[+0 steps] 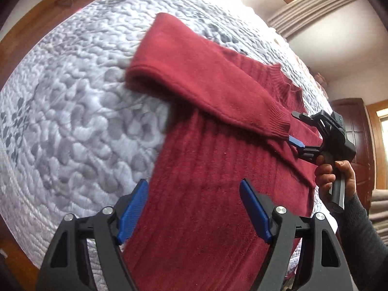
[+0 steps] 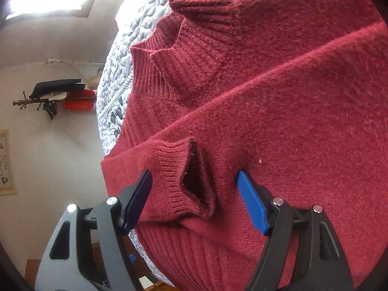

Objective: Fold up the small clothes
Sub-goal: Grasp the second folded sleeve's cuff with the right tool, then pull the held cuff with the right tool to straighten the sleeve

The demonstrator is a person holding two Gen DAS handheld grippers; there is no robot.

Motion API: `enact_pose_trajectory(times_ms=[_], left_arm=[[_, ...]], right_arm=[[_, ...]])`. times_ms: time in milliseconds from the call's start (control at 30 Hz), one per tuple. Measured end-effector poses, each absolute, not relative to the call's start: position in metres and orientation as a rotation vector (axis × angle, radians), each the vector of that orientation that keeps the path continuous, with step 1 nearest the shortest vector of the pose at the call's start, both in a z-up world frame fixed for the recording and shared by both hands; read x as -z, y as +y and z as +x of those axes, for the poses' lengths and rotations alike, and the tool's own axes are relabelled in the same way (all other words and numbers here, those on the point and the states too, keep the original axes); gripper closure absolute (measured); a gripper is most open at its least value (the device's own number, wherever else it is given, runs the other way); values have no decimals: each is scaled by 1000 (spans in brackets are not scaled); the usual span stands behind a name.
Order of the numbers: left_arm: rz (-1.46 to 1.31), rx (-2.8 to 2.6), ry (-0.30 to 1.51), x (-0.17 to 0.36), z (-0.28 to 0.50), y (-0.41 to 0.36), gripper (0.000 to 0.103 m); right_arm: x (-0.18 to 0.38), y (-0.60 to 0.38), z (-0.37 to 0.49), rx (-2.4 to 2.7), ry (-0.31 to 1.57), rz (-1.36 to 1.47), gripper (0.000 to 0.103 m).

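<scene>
Left wrist view: red sweater [image 1: 213, 194] lies flat on the quilted bed cover [image 1: 72, 111], one sleeve [image 1: 208, 82] folded across its body. Left gripper [image 1: 194, 208] hovers above the body, jaws wide, empty. Right gripper [image 2: 194, 194] stands wide, its fingers either side of the sleeve cuff [image 2: 179, 184], not clamped.

Sweater [image 1: 218, 194] lies flat on the bed [image 1: 72, 109]. One sleeve [image 1: 194, 77] folded across its body, cuff [image 2: 179, 184] between the spread fingers of the right hand-held gripper [image 2: 194, 194]. Collar [image 2: 184, 48] beyond the cuff. Left hand-held gripper [image 1: 194, 208] over the sweater's body, bed to its left.
</scene>
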State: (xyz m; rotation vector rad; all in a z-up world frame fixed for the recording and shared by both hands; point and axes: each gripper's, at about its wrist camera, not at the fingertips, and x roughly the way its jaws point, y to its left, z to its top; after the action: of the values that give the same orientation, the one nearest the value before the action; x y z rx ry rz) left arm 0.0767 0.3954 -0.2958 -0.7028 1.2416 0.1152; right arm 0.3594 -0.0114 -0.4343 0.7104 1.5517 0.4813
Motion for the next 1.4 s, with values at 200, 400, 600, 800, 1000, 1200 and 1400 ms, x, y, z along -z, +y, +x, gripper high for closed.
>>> enact_pose_trajectory(times_ms=[200,400,600,800,1000,1200,1400], left_arm=[[-749,-154,1233,294,57,408,25],[-742,-147,1225,289,62,404,25],[-734,-158,1224,288,61,405,25],[-748,-173,1218,288,55,407,25],[-749,-174,1220,286,53,407,25],[-772,-181,1205,285,58,412,25],[-791,-156,1191,281,73,418,25]], right_arm=[[434,14,363,-531,1571,685,46],[433,16,359,-527,1563,692,97],[396,-1,355,-560,1483,670,97],[358,-42,354,-520,1397,673,97],[348,-110,347,-397,1359,720,97],[363,-157,330,-319,1384,733,97],[369,-178,326,-276,1365,742,97]])
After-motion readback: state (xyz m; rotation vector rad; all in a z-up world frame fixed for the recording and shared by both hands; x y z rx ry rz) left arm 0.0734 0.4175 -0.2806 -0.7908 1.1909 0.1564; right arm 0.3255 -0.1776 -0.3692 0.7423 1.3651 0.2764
